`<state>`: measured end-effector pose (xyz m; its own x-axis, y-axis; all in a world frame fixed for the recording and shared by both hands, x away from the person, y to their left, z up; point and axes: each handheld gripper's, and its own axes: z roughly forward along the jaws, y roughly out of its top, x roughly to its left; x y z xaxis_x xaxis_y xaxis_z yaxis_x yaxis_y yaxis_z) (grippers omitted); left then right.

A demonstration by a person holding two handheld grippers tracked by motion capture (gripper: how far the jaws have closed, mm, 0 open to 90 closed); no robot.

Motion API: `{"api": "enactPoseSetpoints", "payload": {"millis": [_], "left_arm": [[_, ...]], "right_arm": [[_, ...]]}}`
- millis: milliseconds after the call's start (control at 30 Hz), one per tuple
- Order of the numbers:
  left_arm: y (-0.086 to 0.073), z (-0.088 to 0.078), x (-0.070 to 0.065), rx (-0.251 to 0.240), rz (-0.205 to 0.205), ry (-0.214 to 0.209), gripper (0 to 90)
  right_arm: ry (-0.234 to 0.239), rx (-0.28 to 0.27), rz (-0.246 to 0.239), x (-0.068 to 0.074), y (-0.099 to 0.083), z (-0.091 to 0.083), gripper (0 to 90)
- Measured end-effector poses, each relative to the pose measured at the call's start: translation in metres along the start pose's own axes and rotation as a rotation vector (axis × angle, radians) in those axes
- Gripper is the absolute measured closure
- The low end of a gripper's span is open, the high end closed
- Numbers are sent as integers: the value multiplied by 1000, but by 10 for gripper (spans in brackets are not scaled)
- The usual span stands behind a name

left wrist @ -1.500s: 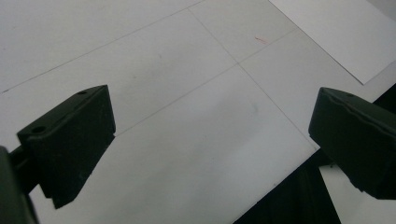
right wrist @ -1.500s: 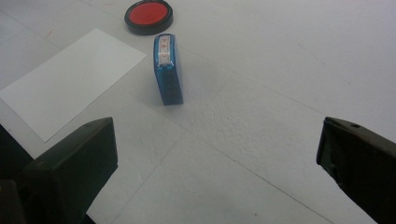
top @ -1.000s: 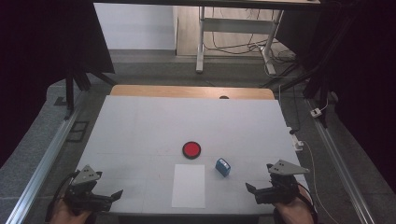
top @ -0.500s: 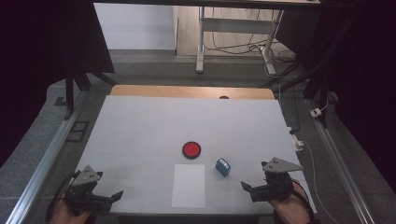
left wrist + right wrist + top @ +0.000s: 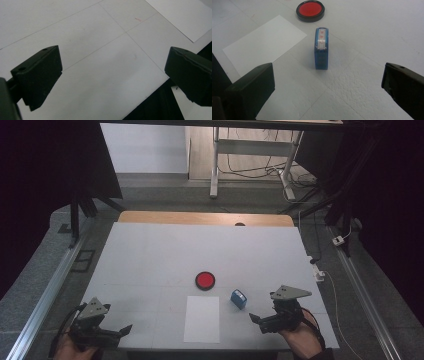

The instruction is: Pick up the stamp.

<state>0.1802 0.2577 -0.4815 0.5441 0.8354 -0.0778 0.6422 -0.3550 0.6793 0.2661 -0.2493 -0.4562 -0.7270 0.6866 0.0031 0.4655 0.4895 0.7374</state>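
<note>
Blue stamp was seen upright at frame centre, between white paper and the wide-open right gripper. Left gripper was held wide, empty. Risk: stamp likely tipped by an off-centre closing.

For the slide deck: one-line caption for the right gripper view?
Open right gripper faces an upright blue stamp on the white table, paper sheet and red ink pad beyond.
</note>
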Motion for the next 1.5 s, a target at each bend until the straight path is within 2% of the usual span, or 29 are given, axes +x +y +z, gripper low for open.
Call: {"api": "enactPoseSetpoints", "payload": {"millis": [167, 700, 1133, 1333, 1500], "left_arm": [[0, 0, 0, -2, 0, -3, 21], [0, 0, 1, -10, -3, -13, 19], [0, 0, 1, -8, 2, -13, 19], [0, 0, 1, -4, 3, -15, 19], [1, 0, 1, -4, 2, -16, 19]], "right_arm": [[2, 36, -1, 0, 3, 7, 0], [-21, 60, -8, 4, 18, 32, 0], [-33, 91, -27, 4, 23, 46, 0], [-49, 123, -55, 4, 26, 56, 0], [-55, 125, -61, 4, 30, 63, 0]]}}
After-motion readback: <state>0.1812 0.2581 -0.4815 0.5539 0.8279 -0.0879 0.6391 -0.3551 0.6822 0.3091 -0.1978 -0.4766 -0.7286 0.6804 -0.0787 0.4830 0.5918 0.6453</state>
